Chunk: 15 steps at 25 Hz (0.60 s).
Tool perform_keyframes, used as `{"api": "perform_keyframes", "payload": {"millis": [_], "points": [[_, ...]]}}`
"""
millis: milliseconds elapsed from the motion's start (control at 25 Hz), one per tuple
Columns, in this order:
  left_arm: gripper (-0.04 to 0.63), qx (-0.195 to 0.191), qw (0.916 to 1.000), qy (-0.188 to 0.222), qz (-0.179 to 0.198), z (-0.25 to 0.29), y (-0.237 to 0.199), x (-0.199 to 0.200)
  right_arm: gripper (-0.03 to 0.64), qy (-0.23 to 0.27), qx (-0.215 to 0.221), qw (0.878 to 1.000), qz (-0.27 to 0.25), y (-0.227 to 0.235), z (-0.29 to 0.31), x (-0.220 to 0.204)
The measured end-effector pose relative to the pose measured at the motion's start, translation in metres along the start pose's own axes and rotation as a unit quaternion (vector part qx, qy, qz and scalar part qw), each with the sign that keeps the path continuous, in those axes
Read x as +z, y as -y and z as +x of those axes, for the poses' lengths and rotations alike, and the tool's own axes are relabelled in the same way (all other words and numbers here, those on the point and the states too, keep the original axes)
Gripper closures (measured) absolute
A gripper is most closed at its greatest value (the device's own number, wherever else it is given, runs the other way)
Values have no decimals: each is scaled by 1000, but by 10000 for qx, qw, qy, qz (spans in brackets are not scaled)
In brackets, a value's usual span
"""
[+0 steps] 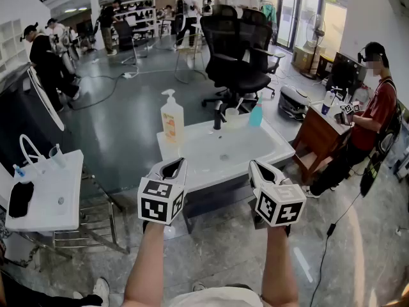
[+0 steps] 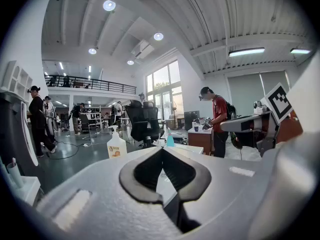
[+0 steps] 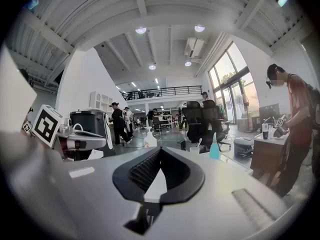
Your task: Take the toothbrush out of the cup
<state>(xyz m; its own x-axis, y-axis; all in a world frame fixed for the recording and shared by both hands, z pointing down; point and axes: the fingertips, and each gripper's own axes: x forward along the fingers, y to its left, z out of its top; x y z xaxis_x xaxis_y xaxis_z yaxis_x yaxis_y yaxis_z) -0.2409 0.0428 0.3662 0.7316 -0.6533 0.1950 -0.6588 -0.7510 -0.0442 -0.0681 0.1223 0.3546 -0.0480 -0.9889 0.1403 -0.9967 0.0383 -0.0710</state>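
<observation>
A small white cup (image 1: 232,116) with a toothbrush (image 1: 239,105) leaning out of it stands at the back rim of the white sink (image 1: 255,151), beside a black tap (image 1: 218,118). The right gripper view shows the cup (image 3: 194,148) and toothbrush (image 3: 199,142) far ahead. My left gripper (image 1: 176,164) and right gripper (image 1: 256,165) hover side by side at the sink's near edge, well short of the cup. Both are shut with nothing between the jaws, as the left gripper (image 2: 162,149) and right gripper (image 3: 160,149) close-ups show.
A soap pump bottle (image 1: 171,118) stands at the sink's back left and a teal bottle (image 1: 256,114) at its back right. Black office chairs (image 1: 236,50) stand behind. A second white sink (image 1: 48,194) is at left. A person in red (image 1: 374,117) stands by a wooden desk (image 1: 316,133) at right.
</observation>
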Motion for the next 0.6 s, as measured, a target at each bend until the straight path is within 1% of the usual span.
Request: {"api": "perform_keyframes", "payload": {"millis": [280,600], "points": [[597,-57,10000,67,27,5,1,3,606,-2,-27,10000,-81,-4,1,-2],[597,-155,9998,92,71,26,11,5,581,-42,-92,9999,-65,10,8,-6]]}}
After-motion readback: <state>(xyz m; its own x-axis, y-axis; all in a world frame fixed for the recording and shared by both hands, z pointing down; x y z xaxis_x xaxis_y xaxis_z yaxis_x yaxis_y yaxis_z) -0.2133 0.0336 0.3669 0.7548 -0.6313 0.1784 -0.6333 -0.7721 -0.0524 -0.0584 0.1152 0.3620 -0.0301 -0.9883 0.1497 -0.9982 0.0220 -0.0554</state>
